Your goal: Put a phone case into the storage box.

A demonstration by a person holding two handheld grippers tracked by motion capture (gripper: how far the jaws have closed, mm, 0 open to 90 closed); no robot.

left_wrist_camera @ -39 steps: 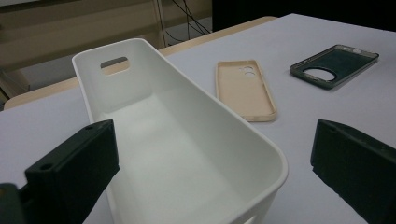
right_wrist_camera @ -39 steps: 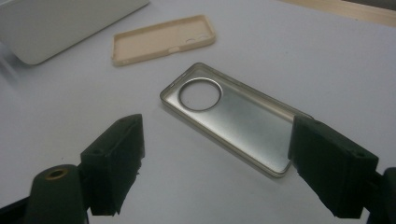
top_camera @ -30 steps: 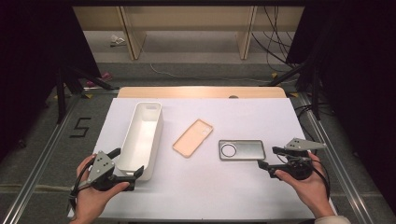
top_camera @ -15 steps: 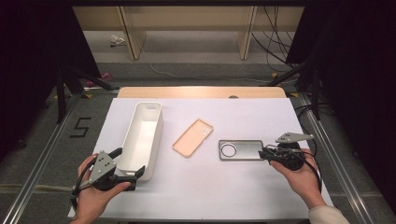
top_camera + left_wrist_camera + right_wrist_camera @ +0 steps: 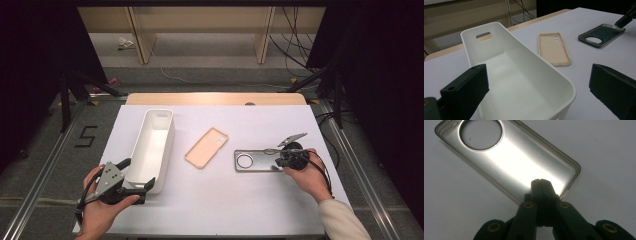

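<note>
A dark grey phone case with a round camera hole lies open side up on the white table, right of centre. My right gripper has just closed; its jaws meet over the case's right end, and I see nothing between the pads. A peach phone case lies at the middle. A long white bin stands at the left. My left gripper is open, its jaws either side of the bin's near end without touching it.
The white table sheet has bare room along its front and back. A wooden strip runs along the far edge. Cables and black stands are on the floor beyond. In the left gripper view the right gripper's tip shows by the grey case.
The right hand has moved left and down to the grey case's right end, and its jaws have gone from wide open to shut. The left hand has stayed put.
</note>
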